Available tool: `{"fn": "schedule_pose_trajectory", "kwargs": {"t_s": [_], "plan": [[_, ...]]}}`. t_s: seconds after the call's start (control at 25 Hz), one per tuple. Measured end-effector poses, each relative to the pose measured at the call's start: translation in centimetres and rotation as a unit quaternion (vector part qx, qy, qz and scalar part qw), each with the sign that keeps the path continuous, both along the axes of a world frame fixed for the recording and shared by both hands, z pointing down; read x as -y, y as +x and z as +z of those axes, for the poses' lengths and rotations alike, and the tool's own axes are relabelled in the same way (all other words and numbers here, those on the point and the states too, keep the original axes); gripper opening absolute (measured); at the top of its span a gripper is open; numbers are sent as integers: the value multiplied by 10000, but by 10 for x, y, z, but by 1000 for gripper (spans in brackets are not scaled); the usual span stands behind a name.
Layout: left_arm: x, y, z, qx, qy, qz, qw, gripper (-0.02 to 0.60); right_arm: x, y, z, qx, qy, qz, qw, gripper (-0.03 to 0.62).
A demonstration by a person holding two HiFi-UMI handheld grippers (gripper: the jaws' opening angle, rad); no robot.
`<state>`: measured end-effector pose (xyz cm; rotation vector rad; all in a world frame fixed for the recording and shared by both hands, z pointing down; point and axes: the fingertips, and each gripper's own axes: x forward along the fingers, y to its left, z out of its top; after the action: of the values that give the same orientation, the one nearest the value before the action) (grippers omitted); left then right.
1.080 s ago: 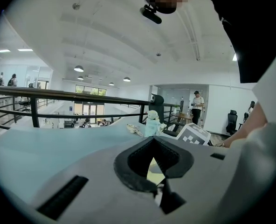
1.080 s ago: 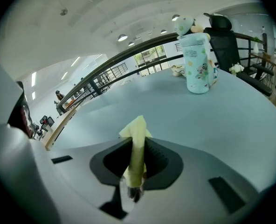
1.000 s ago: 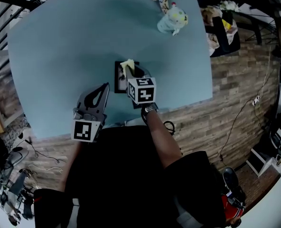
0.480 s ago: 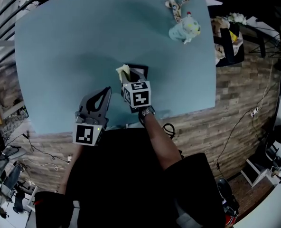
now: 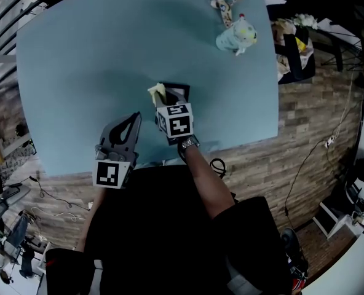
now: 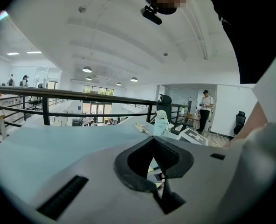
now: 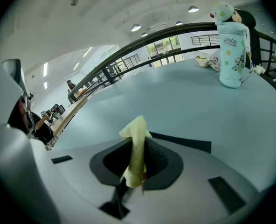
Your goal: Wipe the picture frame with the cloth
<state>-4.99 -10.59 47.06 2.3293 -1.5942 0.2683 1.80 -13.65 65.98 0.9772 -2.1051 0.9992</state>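
My right gripper (image 7: 137,174) pinching the yellow cloth (image 7: 137,141) above the dark picture frame (image 5: 182,91), frame flat on the blue table (image 5: 90,54), my left gripper (image 5: 134,118) beside it, fingers pressed together, empty.

Yellow cloth (image 5: 157,91) bunched upright at left edge of dark flat pic frame (image 5: 181,93)

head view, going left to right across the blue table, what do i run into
left hand-held gripper → pale yellow cloth, pinched in the right hand-held gripper → pale green dotted bottle. The black picture frame overlaps cloth and gripper, so it is left out.
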Motion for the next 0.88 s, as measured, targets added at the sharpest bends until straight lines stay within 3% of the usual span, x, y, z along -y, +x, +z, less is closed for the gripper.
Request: {"fn": "schedule_pose_trajectory", "kwargs": {"t_s": [0.88], "plan": [[-2, 18, 1, 46, -10, 258, 9997, -3, -1, 42, 3, -146, -33, 358, 9992, 58]]}}
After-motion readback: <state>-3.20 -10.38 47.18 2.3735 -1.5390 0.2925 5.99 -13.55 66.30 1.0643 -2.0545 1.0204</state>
